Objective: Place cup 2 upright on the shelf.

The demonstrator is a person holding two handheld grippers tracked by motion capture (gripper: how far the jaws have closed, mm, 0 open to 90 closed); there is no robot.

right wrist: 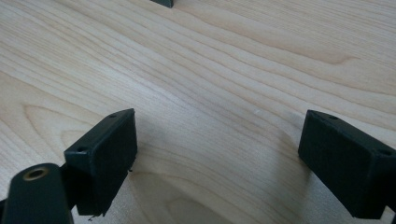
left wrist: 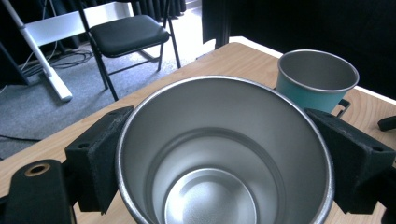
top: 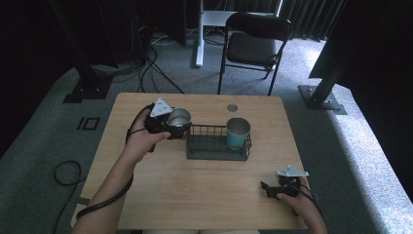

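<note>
High view: the left gripper (top: pixel 171 124) jaws clamp a steel cup (top: pixel 178 117) beside the wire basket (top: pixel 214 152), likely bound there beside the teal cup (top: pixel 237 132); the right gripper (top: pixel 272 189) rests wide open, empty, on the worktop (top: pixel 195 195).

Dim, soft daylight from the back; edges dark.

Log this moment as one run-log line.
left tool: shut on steel cup | right tool: open, over table | teal cup: in wire basket
</note>
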